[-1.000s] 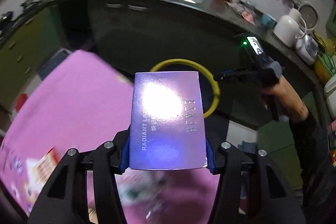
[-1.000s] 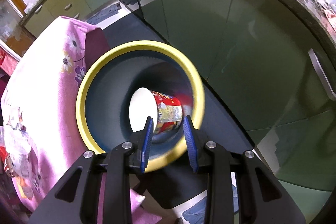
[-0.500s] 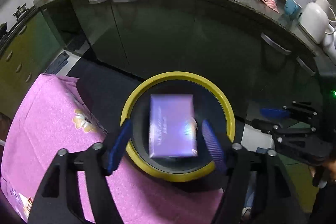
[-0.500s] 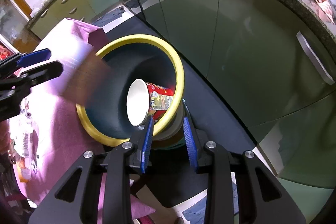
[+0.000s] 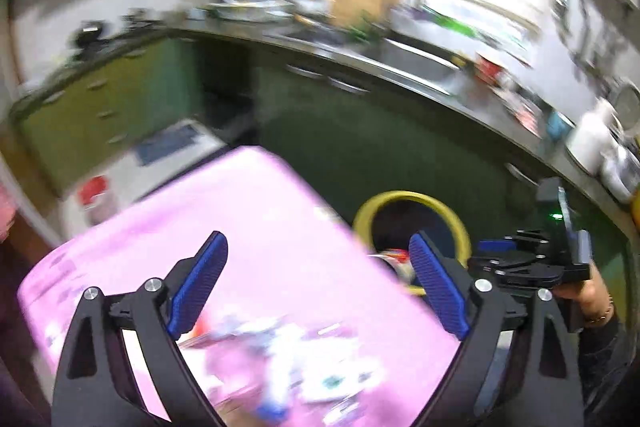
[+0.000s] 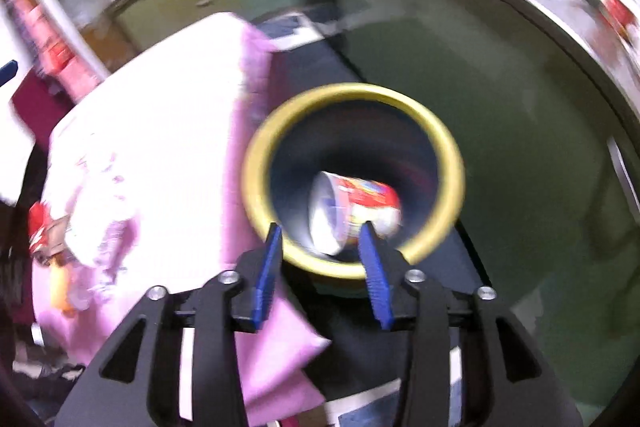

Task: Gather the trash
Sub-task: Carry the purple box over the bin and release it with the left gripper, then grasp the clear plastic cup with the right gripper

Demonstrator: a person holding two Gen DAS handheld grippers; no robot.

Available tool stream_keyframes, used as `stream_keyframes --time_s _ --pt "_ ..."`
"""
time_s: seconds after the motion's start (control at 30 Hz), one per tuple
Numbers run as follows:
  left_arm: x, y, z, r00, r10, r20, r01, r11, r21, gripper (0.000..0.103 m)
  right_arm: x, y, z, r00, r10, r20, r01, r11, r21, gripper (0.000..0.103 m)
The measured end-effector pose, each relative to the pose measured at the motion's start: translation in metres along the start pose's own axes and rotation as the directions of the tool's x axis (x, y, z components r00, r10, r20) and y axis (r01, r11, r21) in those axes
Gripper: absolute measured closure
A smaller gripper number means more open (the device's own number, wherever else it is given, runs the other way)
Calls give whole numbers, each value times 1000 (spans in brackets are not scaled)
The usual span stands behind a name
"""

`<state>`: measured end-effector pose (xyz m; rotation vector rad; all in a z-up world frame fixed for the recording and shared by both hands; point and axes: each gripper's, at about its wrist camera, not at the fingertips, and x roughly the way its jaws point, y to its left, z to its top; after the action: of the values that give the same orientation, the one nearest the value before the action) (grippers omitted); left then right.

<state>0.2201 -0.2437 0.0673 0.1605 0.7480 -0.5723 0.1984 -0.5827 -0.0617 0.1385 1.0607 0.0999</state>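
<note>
Red paper cup [image 6: 356, 211]: on its side inside the yellow-rimmed bin [image 6: 448, 155], white mouth turned toward the pink tablecloth [image 6: 160, 131]. Bin: on the floor just beside the cloth's edge, before the dark green cabinets [image 6: 500, 87]. Right gripper [image 6: 322, 251]: above the bin's near rim, fingers apart, empty. Left gripper [image 5: 318, 281]: over the cloth beside the bin, fingers spread wide, empty; blurred litter [image 5: 296, 367] on the cloth beneath

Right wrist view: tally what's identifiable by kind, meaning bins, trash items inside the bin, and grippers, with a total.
Bins: 1, the yellow-rimmed bin
Trash items visible inside it: 1, the red and white cup lying on its side; anything under it is hidden
Grippers: 1, the right gripper, open and empty
Total: 3
</note>
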Motion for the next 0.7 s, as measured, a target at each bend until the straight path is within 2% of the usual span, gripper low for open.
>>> stream_keyframes --time_s 0.07,0.17,0.27,0.37,0.47,0.7 --pt "-31 34 -22 996 79 29 -77 996 -47 15 -2 34 5 999 51 18 -50 996 -79 48" --pt "-66 78 -56 982 185 44 -178 975 -132 14 -1 98 12 986 162 32 -152 965 -214 39" --pt "-85 112 -89 973 230 21 -222 954 -203 13 8 167 19 965 262 15 -238 899 -367 36" --pt "-96 134 -116 969 248 2 -238 935 -264 13 27 221 24 961 276 -7 -248 853 -459 36" --pt "-107 146 -138 965 263 4 -249 917 -312 13 53 259 34 963 266 -44 -251 823 -509 36" --pt "-125 159 -175 961 275 6 -254 895 -368 13 86 289 24 968 233 -91 -245 811 -531 35"
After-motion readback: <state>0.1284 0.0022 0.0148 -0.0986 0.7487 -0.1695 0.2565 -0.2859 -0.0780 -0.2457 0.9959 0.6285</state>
